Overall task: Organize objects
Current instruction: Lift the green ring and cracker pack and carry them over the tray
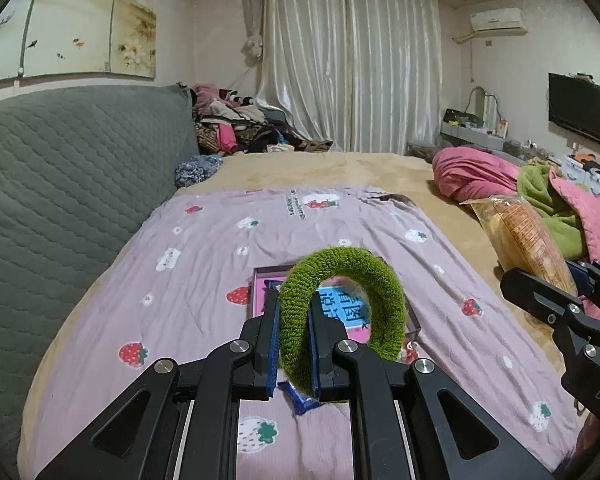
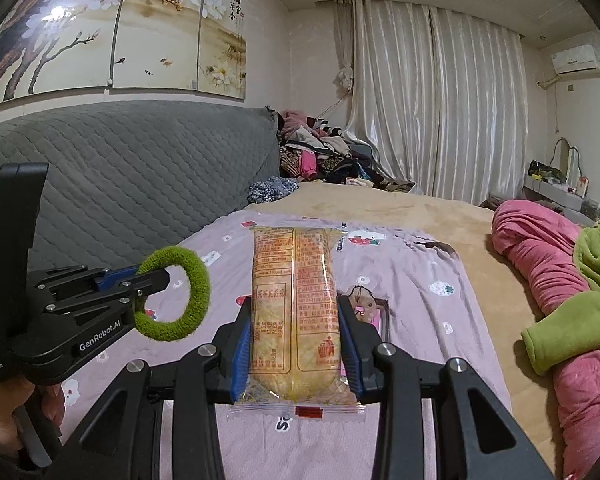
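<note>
My left gripper (image 1: 294,308) is shut on a green fuzzy hair ring (image 1: 352,268) and holds it above the bed. It also shows in the right wrist view (image 2: 180,300), held by the left gripper (image 2: 156,276). My right gripper (image 2: 296,320) is shut on a yellow snack packet (image 2: 294,300), upright between the jaws; the packet also shows in the left wrist view (image 1: 528,236). A shallow pink box (image 1: 260,292) with a picture card lies on the lilac strawberry sheet (image 1: 180,280) under the ring. A blue wrapper (image 1: 300,398) lies near the box.
A grey quilted headboard (image 1: 60,180) runs along the left. Pink and green blankets (image 2: 560,280) are heaped at the right of the bed. A pile of clothes (image 1: 236,128) lies at the far corner by the curtains.
</note>
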Motion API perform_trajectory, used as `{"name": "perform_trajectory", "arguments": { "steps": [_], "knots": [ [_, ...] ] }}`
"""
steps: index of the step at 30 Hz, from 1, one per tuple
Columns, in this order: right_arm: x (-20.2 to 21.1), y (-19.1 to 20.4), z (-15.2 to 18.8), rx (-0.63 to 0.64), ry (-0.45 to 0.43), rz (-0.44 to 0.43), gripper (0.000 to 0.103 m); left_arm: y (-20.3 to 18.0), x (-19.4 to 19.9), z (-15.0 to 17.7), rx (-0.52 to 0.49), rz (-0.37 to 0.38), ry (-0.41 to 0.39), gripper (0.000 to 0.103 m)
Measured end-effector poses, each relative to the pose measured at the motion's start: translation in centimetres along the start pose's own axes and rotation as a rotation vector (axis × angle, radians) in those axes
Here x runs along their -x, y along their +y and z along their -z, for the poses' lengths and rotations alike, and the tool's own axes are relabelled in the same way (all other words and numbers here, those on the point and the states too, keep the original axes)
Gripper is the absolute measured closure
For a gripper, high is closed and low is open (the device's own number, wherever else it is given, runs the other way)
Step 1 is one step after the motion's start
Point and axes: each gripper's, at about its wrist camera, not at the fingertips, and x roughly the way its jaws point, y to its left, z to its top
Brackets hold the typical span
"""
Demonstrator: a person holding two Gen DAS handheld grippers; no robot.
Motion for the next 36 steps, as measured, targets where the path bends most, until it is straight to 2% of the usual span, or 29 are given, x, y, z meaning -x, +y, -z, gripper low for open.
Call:
{"name": "perform_trajectory", "arguments": {
  "steps": [8, 22, 32, 36],
  "knots": [
    [-1.8, -0.1, -1.0, 0.007, -0.006, 0.003, 0.064, 0.3, -1.8, -0.8, -0.002, 0.005, 0.0, 0.091],
    [-7.1, -1.3, -2.4, -0.008, -0.011, -0.003, 0.064, 1.3, -8.6, -2.3, -0.008, 0.0, 0.016, 0.091],
    [-13.2, -2.2, -0.3, -0.013, 0.053, -0.009, 0.064, 2.1, -15.7, -0.2, 0.008, 0.017, 0.079, 0.091],
    [-15.4, -2.5, 0.6, -0.021, 0.071, -0.013, 0.064, 2.0, -17.5, 1.0, 0.011, 0.029, 0.085, 0.091]
  ]
}}
